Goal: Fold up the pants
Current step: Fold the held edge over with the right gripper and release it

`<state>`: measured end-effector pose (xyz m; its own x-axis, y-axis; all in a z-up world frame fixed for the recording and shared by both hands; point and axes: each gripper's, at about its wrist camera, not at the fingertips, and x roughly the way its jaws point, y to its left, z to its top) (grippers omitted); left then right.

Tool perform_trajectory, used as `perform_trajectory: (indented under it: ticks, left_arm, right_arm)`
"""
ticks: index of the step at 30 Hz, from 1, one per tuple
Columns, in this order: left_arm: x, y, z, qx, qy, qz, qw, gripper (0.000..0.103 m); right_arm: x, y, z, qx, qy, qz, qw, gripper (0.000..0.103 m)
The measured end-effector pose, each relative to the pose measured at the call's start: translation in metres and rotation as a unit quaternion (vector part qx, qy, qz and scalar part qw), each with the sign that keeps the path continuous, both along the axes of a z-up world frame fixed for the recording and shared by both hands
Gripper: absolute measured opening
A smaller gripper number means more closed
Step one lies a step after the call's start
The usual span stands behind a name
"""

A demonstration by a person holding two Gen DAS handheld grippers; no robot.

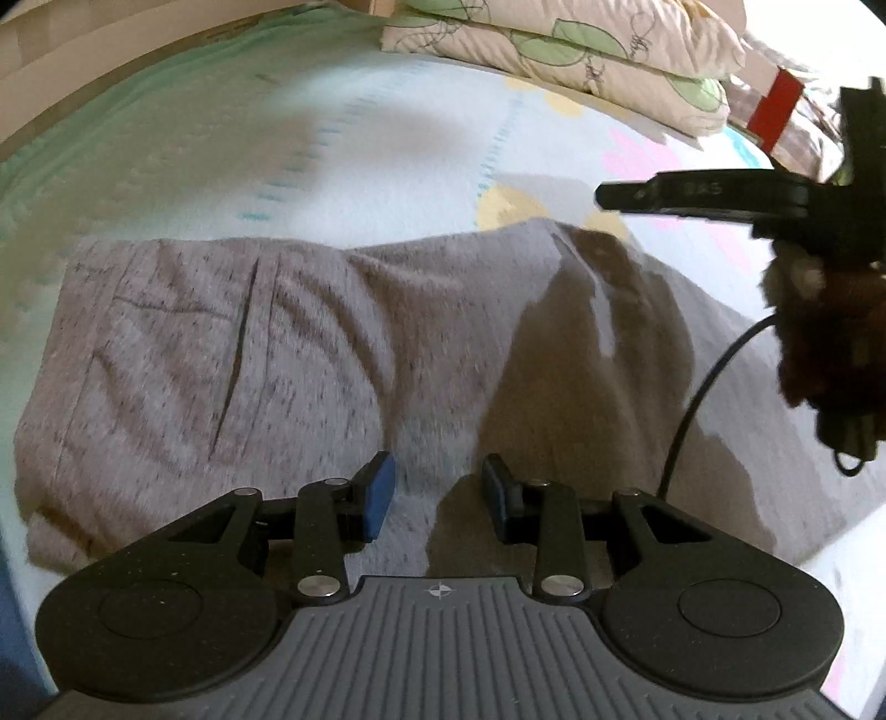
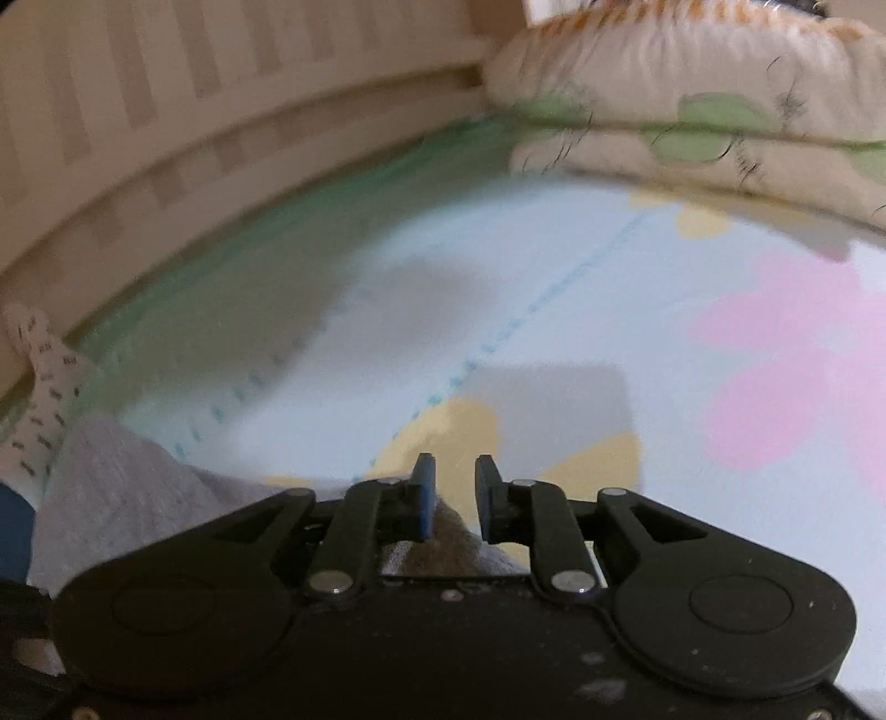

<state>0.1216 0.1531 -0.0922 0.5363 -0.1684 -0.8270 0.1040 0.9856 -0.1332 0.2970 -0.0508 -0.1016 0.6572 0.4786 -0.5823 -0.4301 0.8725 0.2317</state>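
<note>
We see the heathered grey knit pants [image 1: 310,354] lying folded into a broad band on the bed, directly ahead of and beneath our left gripper [image 1: 437,495]. Its blue-padded fingers [image 1: 379,495] are spread apart with nothing between them, poised just over the fabric. A pocket slit shows on the cloth ahead and to the left of this gripper. The pale blue bedsheet with pink and yellow patches [image 1: 398,144] stretches beyond the pants, and two cream pillows with green leaf print [image 1: 576,50] are stacked at the far side, ahead and to the right.

Our right gripper [image 2: 455,495] is also parted and holds nothing; the pants [image 2: 127,487] lie below it and to its left. From the left wrist view, the right gripper [image 1: 626,195] appears up and to the right, perhaps just clear of the cloth, though blur makes that hard to judge. A black cable [image 1: 698,399] hangs from it.
</note>
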Motion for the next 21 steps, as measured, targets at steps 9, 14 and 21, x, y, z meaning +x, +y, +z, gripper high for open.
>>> perform_trajectory:
  ticks: [9,14,21]
  left_arm:
    - [-0.026,-0.009,-0.001,0.000,0.011,-0.002,0.9999,0.038]
    - [-0.034,-0.004,0.009,0.000,0.013,-0.018,0.9998,0.038]
    - [-0.017,0.037,0.037,0.022,-0.021,0.027,0.9992,0.038]
  right_arm:
    - [-0.019,0.022,-0.039,-0.092,0.026,0.016,0.995,0.012]
    - [-0.013,0.013,-0.026,-0.053,0.033,-0.034,0.997,0.017]
    - [-0.081,0.035,0.009,-0.036,-0.019,0.056,0.998,0.022]
